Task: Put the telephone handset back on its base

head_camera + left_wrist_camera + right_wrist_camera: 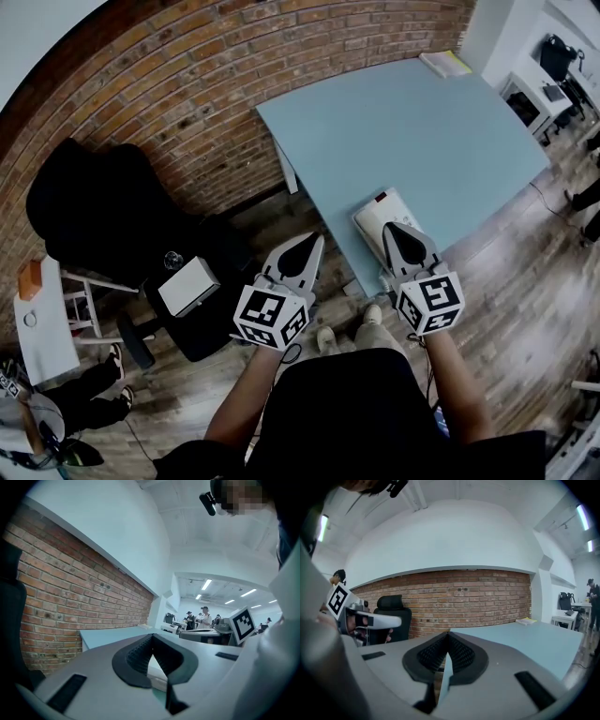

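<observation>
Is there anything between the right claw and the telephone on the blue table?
Nothing visible does. In the head view the shut right claw overlaps the near end of the telephone, which sits at the table's edge, and nothing shows between them.

Office: desk (412,141), swivel chair (103,206)

Pale blue table (403,131) at one o'clock, red-brown brick wall (187,84) at eleven, black chair (103,206) at nine, white telephone (371,223), grey left gripper (315,240) and right gripper (395,227) bearing black-and-white square-patterned cubes, brown plank floor (525,272) at three.
</observation>
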